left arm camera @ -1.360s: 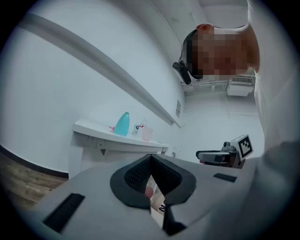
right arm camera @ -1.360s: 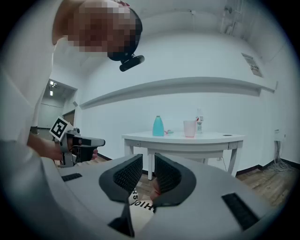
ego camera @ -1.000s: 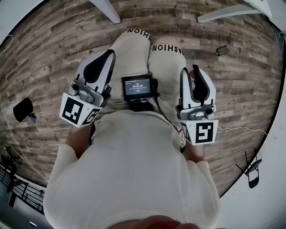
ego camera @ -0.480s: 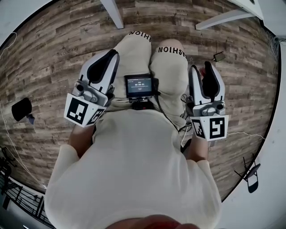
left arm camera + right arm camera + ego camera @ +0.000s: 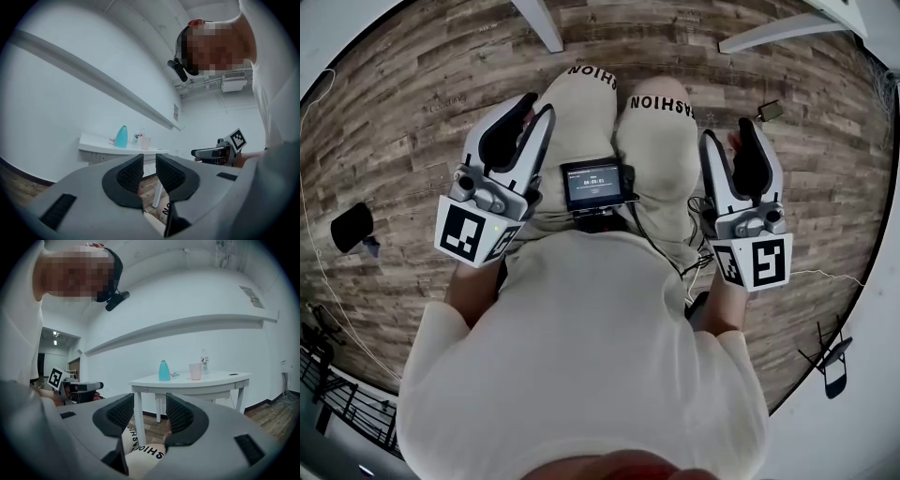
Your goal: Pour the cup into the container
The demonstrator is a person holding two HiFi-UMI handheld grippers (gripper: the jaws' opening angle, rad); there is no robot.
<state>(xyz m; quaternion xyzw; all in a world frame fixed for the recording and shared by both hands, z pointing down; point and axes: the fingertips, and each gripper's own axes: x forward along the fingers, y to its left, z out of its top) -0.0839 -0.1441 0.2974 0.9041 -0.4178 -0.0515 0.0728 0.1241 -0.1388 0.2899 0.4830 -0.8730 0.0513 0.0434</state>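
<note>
Two grippers are held out level above the person's knees in the head view, over a wooden floor (image 5: 394, 141). The left gripper (image 5: 536, 105) is seen at the left and the right gripper (image 5: 729, 136) at the right, with a small screen (image 5: 592, 184) worn at the waist between them. White table legs (image 5: 546, 23) are seen at the top edge.

From the left gripper view, the left gripper (image 5: 149, 159) is shown with its jaws parted by a narrow gap. They have just been opening, and nothing is held between them. A white table (image 5: 93, 143) is seen well beyond against the wall, and on it the pink cup (image 5: 146, 143) stands upright just beside a clear bottle (image 5: 139, 137), with a teal bottle (image 5: 121, 137) near them.

From the right gripper view, the right gripper (image 5: 150, 401) is likewise shown unclenched, its jaws just opened and empty. The same table is seen well apart from it, and the cup stands on it untouched, between the teal bottle and the clear one.
</note>
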